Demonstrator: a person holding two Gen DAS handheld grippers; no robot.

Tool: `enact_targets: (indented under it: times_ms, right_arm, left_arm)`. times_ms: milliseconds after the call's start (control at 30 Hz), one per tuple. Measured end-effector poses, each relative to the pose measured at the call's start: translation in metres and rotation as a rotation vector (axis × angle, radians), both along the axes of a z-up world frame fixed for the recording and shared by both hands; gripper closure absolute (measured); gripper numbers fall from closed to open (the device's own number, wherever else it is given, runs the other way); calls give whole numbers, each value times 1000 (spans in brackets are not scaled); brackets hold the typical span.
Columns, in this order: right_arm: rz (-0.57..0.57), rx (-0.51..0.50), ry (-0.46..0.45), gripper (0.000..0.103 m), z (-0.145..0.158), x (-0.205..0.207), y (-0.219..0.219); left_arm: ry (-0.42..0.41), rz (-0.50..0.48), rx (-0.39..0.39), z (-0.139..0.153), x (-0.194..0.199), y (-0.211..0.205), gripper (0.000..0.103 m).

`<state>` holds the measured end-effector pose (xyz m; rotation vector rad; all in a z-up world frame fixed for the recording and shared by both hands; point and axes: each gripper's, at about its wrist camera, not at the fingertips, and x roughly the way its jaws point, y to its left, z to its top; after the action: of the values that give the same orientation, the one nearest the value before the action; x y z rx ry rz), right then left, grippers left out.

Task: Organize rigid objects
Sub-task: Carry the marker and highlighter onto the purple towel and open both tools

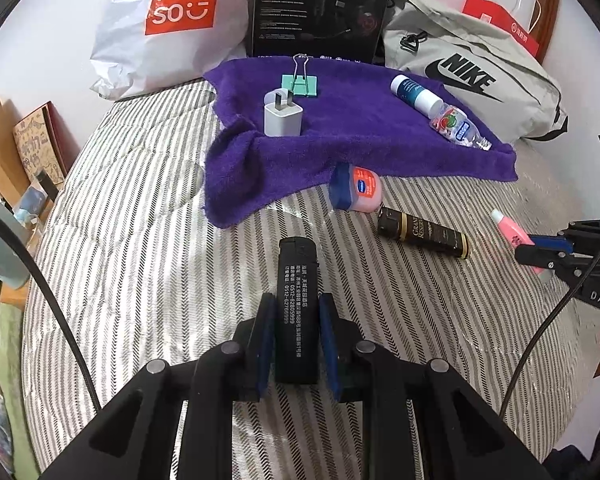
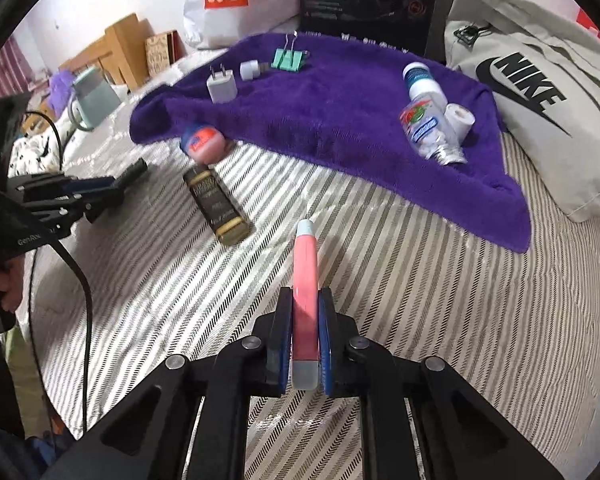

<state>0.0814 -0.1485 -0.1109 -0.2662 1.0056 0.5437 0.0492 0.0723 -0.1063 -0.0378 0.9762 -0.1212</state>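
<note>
My left gripper (image 1: pixel 297 304) is shut on a black lighter (image 1: pixel 297 280) with white print, held over the striped bedcover. The right gripper (image 2: pixel 306 300) is shut on a pink tube (image 2: pixel 305 276) with a pale cap. A purple towel (image 1: pixel 360 132) lies ahead, carrying a white charger plug (image 1: pixel 283 116), a green binder clip (image 1: pixel 300 84), a blue-and-white bottle (image 1: pixel 414 92) and a small clear bottle (image 1: pixel 458 128). A pink jar with a blue lid (image 1: pixel 356 188) and a dark gold-trimmed tube (image 1: pixel 424 232) lie on the bedcover just before the towel.
Behind the towel stand a white Miniso bag (image 1: pixel 172 20), a black box (image 1: pixel 320 8) and a grey Nike bag (image 1: pixel 472 76). Wooden furniture (image 2: pixel 116 48) and a pale green mug (image 2: pixel 94 96) sit off the bed's left side. A small white roll (image 2: pixel 460 118) rests on the towel.
</note>
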Motion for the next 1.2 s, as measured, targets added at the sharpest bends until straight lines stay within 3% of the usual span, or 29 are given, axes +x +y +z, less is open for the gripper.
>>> enact_targets:
  times_ms: [700,1200]
  right_arm:
    - [-24,95,-11,91,31,40,-20]
    - [-25,87,-38,91,46,108,5]
  left_arm:
    - [-47,-47,23,38,32,-18,82]
    - [-87,-76,2,61,104,-28,82]
